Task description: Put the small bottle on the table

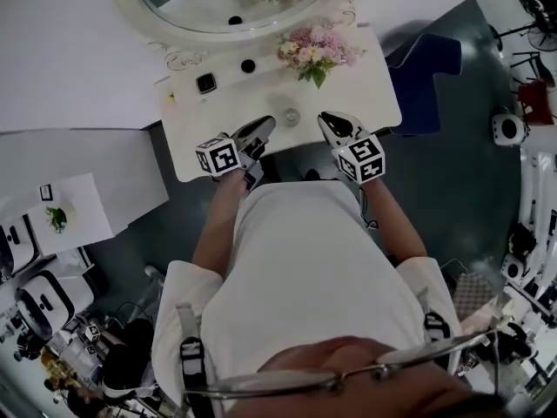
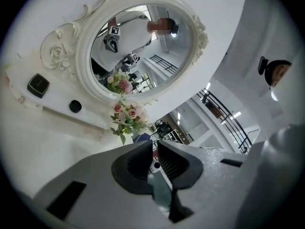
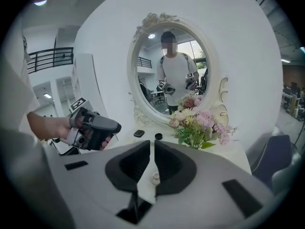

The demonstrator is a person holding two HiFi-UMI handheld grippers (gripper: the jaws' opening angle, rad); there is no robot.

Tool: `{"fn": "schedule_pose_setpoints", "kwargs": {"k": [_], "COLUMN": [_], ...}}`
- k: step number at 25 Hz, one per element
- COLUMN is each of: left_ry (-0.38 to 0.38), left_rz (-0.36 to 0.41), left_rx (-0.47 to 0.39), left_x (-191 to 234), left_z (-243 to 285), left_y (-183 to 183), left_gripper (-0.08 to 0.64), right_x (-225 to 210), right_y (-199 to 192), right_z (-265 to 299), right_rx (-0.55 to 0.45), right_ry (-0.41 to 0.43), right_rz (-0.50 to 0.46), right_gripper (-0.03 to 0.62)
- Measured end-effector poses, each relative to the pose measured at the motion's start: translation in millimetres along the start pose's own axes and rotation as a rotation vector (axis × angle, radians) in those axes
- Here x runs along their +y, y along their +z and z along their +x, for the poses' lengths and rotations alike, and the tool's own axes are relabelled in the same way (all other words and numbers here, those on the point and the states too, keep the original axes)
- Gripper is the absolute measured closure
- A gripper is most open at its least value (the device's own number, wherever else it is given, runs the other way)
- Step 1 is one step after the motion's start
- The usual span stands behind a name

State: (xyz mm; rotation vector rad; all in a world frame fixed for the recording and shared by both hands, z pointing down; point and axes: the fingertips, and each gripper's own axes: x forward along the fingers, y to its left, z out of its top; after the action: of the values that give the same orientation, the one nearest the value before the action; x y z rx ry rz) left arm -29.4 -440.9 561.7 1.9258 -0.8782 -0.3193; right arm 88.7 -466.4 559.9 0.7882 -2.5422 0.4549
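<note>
- Overhead, the small bottle (image 1: 291, 117) is seen on the table (image 1: 365, 94).
- The left gripper (image 2: 155, 145) and right gripper (image 3: 152, 145) are shown nearly closed, empty.
- Through the right slit only its top is glimpsed.

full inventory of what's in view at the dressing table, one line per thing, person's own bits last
table: 1, white, against the wall
mirror: 1, oval, white ornate frame, at the table's back
flowers: 1 bunch, pink and white, back right of the table
small bottle: 1, clear, front of the table, between the two gripper tips, touching neither
square case: 1, black, back left of the table
round thing: 1, black, right of the case
chair: 1, blue, right of the table
left gripper: 1, grey, over the table's front, shut, empty
right gripper: 1, grey, over the table's front, shut, empty
</note>
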Motion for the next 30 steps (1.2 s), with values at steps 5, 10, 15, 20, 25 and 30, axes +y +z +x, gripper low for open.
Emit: {"fn": "schedule_pose_setpoints", "kwargs": {"k": [5, 10, 15, 20, 25, 30], "left_ry": [0.072, 0.118, 0.174, 0.231, 0.239, 0.226], "left_rz": [0.096, 0.146, 0.221, 0.276, 0.290, 0.310], "left_rx": [-0.060, -0.114, -0.186, -0.229, -0.247, -0.250], "left_x": [-24.0, -48.3, -71.8, -84.2, -85.8, -84.0], "left_z": [-3.3, -7.0, -18.9, -38.6, -62.0, -81.5], "left_y": [-16.4, -37.5, -55.8, -69.2, -69.1, -63.2], "left_gripper": [0.555, 0.555, 0.557, 0.557, 0.557, 0.557], "right_x": [4.0, 11.5, 22.9, 33.3, 49.9, 60.6], "right_y": [-1.8, -2.7, -6.6, -13.8, -10.2, -2.9], "right_z": [-27.5, -51.3, -70.6, -77.4, -78.3, -78.0], "right_rx": [-0.021, -0.053, -0.081, -0.089, -0.107, -0.131], "right_ry": [0.069, 0.144, 0.208, 0.244, 0.246, 0.197], "right_rz": [-0.038, -0.055, -0.084, -0.085, -0.112, -0.117], "right_gripper": [0.574, 0.580, 0.586, 0.586, 0.586, 0.586]}}
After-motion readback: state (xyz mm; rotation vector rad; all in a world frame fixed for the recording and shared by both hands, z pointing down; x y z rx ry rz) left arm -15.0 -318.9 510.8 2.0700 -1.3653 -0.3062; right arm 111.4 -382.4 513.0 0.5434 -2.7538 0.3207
